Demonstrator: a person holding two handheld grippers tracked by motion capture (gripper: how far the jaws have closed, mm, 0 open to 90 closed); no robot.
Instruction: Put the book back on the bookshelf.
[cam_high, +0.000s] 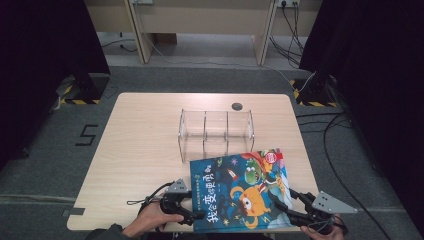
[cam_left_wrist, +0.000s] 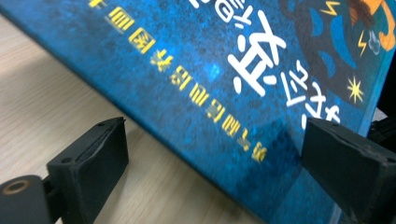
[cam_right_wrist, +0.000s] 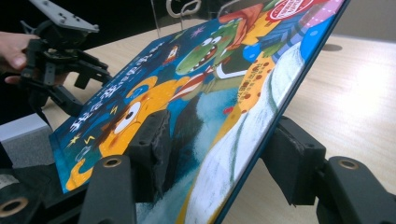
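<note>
Book: a thin blue picture book with a cartoon cover is held tilted off the near edge of the pale wooden table, its far edge just in front of the clear acrylic three-slot rack.
Right gripper: the right gripper is clamped on the book's right side, one black jaw pressed on the cover and the other under it, as seen in the right gripper view.
Left gripper: the left gripper sits at the book's left edge; its jaws stand apart, astride that edge and not yet closed on it, with the blue cover passing between them.
Handling: the book is judged light and fairly stiff (a hardback-like board, it seems), yet its glossy cover is likely slippery, so a one-sided grip may let it swing or slide.
Where to hold: a grip near the middle of each side edge, with the pads well onto the cover, is judged steadiest.
Likely aim: standing it upright in a rack slot.
</note>
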